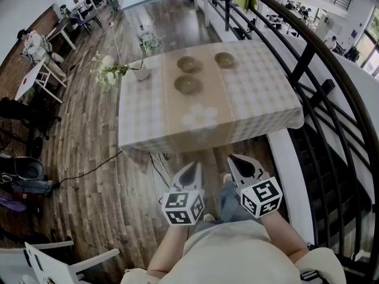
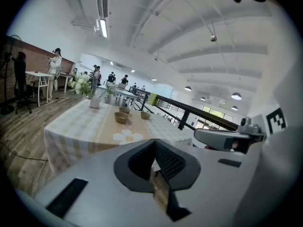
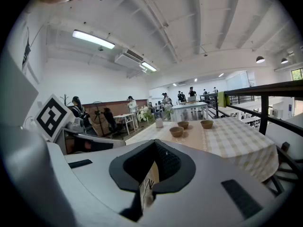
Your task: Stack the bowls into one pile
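**Bowls dead ahead, tongs empty**

The left tongs point(image 1: 190, 171) and right tongs point(image 1: 240, 165) are both closed on nothing. Three bowls sit apart on the table point(image 1: 266, 105), well off at twelve o'clock. The nearest bowl point(image 1: 187, 84) lines up with the left tongs.

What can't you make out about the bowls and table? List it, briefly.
- Bowls: too small in every view to tell whether anything is inside them.
- Table's legs: hidden by the checked tablecloth, head view.
- Flower-shaped patch near the table's front: blurred, head view; mat or print unclear.
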`<state>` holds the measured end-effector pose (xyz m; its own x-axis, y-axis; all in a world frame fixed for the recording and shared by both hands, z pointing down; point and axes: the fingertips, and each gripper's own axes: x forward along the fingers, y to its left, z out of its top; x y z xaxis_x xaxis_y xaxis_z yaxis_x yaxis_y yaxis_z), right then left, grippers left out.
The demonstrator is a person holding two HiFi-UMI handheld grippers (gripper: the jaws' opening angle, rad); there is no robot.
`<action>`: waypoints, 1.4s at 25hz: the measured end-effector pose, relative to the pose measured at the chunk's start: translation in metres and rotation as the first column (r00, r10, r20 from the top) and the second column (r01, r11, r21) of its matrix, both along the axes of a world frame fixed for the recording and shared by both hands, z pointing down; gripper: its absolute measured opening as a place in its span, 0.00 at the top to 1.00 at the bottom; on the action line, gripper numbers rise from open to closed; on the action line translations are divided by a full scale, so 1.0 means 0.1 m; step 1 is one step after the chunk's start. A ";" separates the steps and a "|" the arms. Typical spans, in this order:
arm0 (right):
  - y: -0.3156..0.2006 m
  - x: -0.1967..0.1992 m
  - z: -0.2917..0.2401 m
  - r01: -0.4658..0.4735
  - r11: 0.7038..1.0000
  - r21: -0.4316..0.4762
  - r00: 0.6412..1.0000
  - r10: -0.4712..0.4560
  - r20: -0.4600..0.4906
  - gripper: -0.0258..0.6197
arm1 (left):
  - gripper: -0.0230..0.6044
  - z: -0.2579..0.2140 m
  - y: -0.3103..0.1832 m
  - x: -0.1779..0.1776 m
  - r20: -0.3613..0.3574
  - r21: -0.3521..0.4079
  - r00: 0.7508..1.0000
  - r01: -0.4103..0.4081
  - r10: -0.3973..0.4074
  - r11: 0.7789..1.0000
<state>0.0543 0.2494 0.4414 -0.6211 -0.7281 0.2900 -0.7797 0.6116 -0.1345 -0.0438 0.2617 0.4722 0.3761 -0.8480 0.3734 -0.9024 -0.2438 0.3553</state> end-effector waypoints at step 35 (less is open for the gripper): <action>0.72 -0.24 -0.36 -0.025 0.999 0.046 0.998 0.023 0.057 0.96 | 0.96 -0.29 0.69 -0.35 -0.024 0.051 1.000 -0.012 0.013 0.999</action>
